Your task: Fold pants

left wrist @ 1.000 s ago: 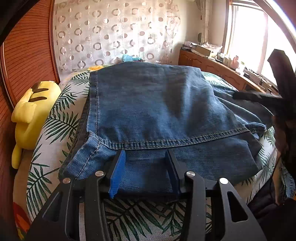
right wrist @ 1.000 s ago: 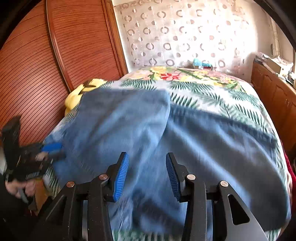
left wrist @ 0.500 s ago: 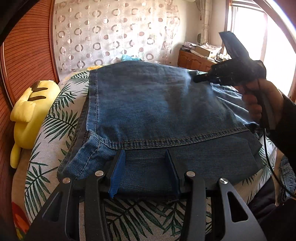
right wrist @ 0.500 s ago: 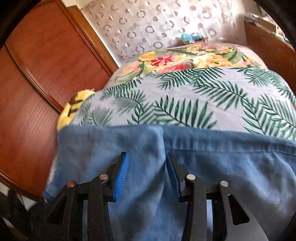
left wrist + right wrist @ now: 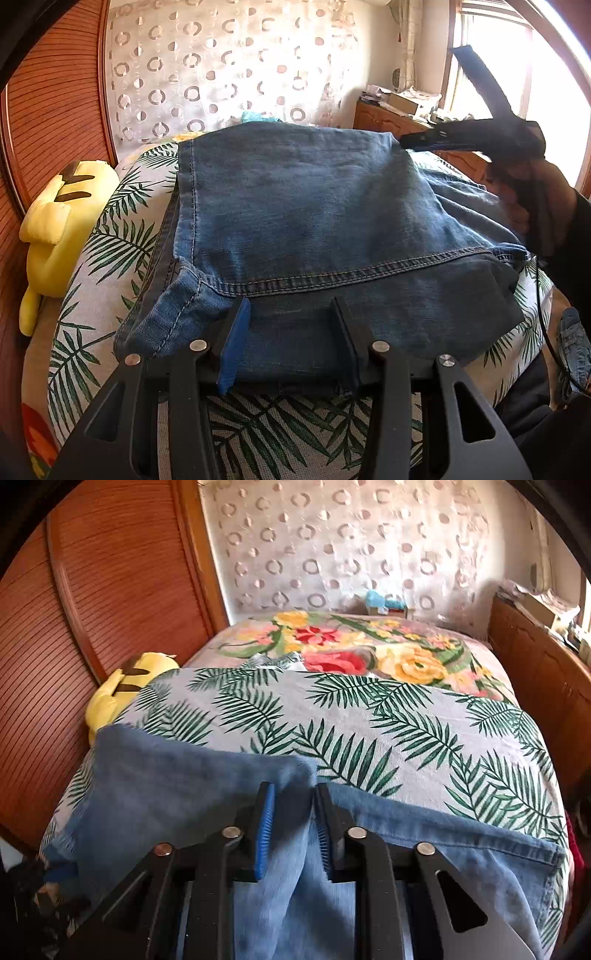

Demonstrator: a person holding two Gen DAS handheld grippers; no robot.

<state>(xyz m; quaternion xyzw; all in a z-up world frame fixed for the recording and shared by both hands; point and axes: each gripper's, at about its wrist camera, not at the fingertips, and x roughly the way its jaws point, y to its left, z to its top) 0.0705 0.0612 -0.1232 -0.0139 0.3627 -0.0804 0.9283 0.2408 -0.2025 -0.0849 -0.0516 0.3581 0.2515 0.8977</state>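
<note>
While the left tongs (image 5: 290,339) sit released astride the folded blue denim pants (image 5: 314,221), the right tongs (image 5: 293,830), just reopening, barely pinch their far edge; it may slip, undoing the fold.

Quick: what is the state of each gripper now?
Left gripper: open, jeans lying flat between the jaws.
Right gripper: jaws just opening, a jeans fold pressed between them.

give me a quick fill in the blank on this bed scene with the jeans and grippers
1. The jeans lie on a bedspread printed with green palm ____.
2. The plush toy beside the bed is ____ in colour.
3. A fold of denim runs between the pads of the ____ gripper.
4. The curtain behind the bed has a pattern of ____.

Missing words: leaves; yellow; right; rings
</note>
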